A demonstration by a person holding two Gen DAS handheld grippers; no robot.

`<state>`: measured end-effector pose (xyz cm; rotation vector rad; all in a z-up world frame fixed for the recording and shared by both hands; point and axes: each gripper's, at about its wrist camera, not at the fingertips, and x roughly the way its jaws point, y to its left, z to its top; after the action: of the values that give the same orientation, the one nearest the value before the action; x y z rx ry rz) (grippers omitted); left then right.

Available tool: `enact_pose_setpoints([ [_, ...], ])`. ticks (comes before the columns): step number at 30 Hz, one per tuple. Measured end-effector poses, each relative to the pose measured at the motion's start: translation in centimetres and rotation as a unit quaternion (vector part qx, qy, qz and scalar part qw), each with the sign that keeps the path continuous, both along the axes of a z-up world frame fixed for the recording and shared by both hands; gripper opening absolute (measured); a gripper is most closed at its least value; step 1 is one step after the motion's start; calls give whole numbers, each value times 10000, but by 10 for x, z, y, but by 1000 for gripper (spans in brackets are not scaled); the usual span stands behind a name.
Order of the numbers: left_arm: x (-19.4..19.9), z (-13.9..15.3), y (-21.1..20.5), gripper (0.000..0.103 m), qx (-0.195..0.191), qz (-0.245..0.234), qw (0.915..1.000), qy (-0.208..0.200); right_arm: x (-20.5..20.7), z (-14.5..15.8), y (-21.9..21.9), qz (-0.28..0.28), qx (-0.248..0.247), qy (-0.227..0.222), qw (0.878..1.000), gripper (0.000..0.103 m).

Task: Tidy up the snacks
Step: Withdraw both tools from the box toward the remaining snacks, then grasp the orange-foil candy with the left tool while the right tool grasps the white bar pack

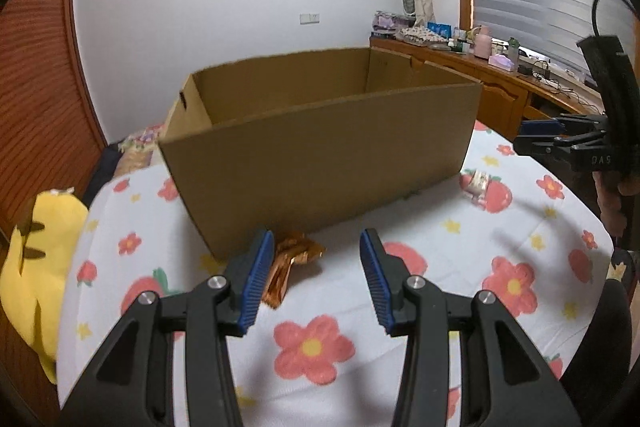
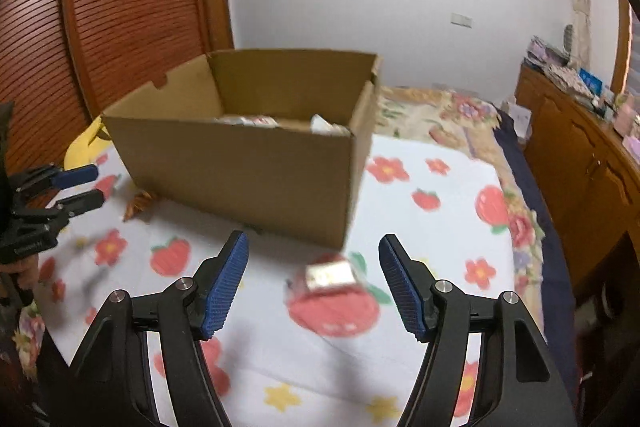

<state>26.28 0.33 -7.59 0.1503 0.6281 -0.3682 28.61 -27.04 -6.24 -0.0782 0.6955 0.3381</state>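
Observation:
An open cardboard box (image 1: 320, 151) stands on the flowered bedspread; in the right wrist view the cardboard box (image 2: 248, 167) holds several white and red snack packs. A shiny orange snack wrapper (image 1: 292, 263) lies just in front of the box, beside the left finger of my open, empty left gripper (image 1: 316, 283). It also shows in the right wrist view (image 2: 138, 203). A small red and white snack pack (image 2: 330, 275) lies on the bedspread between the tips of my open, empty right gripper (image 2: 312, 281); it also shows in the left wrist view (image 1: 478, 183).
A yellow plush toy (image 1: 36, 267) lies at the bed's left edge. A wooden cabinet (image 1: 500, 83) with clutter on top stands at the right. A louvred wooden door (image 2: 120, 7) is behind the box. The bedspread (image 2: 420, 227) extends right of the box.

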Motion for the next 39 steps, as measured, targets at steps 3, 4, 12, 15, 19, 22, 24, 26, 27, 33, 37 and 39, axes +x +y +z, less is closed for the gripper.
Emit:
enact_pose_setpoints([
  [3, 1, -9, 3, 45, -50, 66, 9999, 99, 1, -13, -15, -150, 60, 163, 9997, 69],
  [4, 1, -11, 4, 45, -56, 74, 9999, 116, 2, -18, -20, -186, 108, 235, 9995, 69],
  [12, 3, -24, 3, 45, -88, 103, 9997, 223, 20, -53, -35, -381, 516, 850, 9943, 62],
  [15, 4, -24, 4, 45, -124, 104, 9996, 244, 25, -60, -32, -352, 683, 1000, 9920, 62],
  [19, 3, -25, 4, 45, -101, 129, 9996, 225, 32, -65, -24, -321, 761, 1134, 9901, 62],
  [22, 2, -24, 4, 45, -78, 161, 9997, 169, 38, -66, -18, -346, 730, 1155, 9900, 62],
  [24, 2, -23, 4, 45, -60, 183, 9997, 146, 43, -65, -15, -354, 763, 1173, 9895, 62],
  [26, 2, -23, 4, 45, -45, 209, 9997, 130, 46, -66, -11, -408, 689, 1174, 9898, 62],
  [27, 2, -23, 4, 45, -40, 216, 9997, 131, 47, -66, -9, -431, 620, 1148, 9905, 62],
  [33, 2, -25, 3, 45, 38, 295, 9995, 140, 48, -68, 5, -500, 47, 976, 9940, 58],
  [37, 3, -25, 3, 51, 78, 329, 9993, 151, 45, -70, 8, -585, -317, 883, 9939, 30],
  [39, 4, -26, 3, 54, 88, 353, 9992, 160, 45, -71, 6, -594, -292, 889, 9938, 28],
])
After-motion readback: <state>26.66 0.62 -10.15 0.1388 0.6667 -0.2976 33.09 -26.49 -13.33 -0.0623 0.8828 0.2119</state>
